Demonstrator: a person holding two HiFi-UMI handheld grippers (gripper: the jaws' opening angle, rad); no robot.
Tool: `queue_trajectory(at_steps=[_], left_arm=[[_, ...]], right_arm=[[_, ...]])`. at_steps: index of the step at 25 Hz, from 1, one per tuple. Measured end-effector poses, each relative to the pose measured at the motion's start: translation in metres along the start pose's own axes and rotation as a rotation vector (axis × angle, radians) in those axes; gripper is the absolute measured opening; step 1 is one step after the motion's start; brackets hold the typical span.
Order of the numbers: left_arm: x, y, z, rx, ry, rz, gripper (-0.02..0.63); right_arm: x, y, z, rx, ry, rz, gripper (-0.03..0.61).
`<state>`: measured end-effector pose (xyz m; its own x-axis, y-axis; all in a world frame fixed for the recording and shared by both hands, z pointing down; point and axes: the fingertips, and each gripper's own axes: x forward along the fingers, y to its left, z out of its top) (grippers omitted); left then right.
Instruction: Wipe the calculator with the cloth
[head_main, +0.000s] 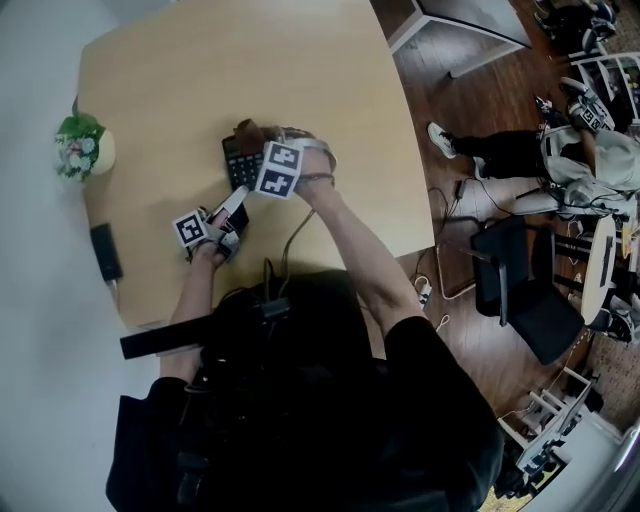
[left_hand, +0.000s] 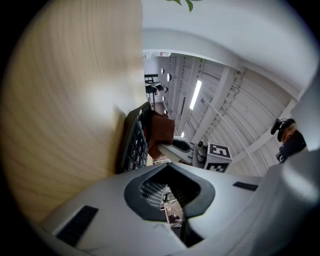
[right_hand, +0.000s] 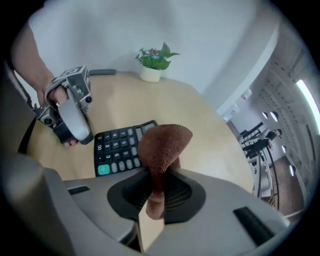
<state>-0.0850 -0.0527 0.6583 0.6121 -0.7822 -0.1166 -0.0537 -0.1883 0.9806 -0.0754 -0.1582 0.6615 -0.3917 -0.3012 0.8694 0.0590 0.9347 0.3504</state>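
Head view, left to right: potted plant (head_main: 82, 145) at the far-left edge of the table (head_main: 200, 80), black device (head_main: 104, 250) near it, both well apart from the work. Next the left gripper (head_main: 238, 198), clenched shut on nothing, tip just beside the calculator (head_main: 240, 160); contact not clear. The calculator lies flat mid-table, keys up. Then the right gripper (head_main: 283, 150), clamped on the brown cloth (head_main: 250, 130), which bunches out over the keys. Likely risks: nothing visibly pins the calculator, so a wipe stroke could push it sliding across the smooth wood. Only a thin fold of cloth sits in the jaws, so drag on the keys could pull it free. With the gripper angled steeply down, hard jaw tips might hit keys instead of fabric.
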Motion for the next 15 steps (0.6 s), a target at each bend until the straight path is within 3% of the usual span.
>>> queue_trajectory(at_steps=[6, 9, 12, 15], left_arm=[[-0.001, 0.0, -0.002, -0.027, 0.013, 0.0, 0.002], [-0.001, -0.001, -0.003, -0.027, 0.009, -0.004, 0.002], [0.0, -0.003, -0.005, -0.007, 0.009, 0.004, 0.0], [0.002, -0.003, -0.009, 0.007, 0.022, 0.007, 0.0]], right_arm=[[-0.006, 0.083, -0.016, -0.159, 0.088, 0.094, 0.052], [-0.016, 0.131, -0.028, -0.166, 0.103, 0.19, 0.052], [-0.029, 0.166, -0.039, -0.077, 0.082, 0.33, 0.052], [-0.045, 0.16, -0.046, 0.156, 0.009, 0.412, 0.052]])
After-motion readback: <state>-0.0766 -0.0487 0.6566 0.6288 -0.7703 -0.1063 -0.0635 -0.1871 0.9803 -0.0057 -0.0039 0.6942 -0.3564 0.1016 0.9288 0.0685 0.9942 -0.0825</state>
